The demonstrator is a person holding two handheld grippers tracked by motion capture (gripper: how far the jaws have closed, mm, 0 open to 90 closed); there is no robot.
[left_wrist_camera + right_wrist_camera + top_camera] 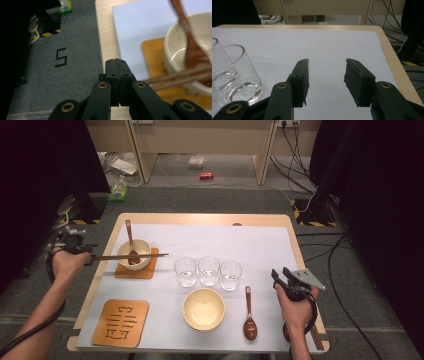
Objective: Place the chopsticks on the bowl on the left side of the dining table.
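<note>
High view, left of frame: my left gripper (91, 258) pinches the thin, stiff, light chopsticks (132, 255) by one end, so they may swivel; right gripper (280, 275) spread, empty.

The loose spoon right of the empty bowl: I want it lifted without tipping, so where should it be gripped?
Grip the loose spoon mid-handle, from above, fingers closing across the thin shaft. It lies flat, handle pointing away toward the glasses, wide end near the table edge. The open right gripper is nearest.
</note>
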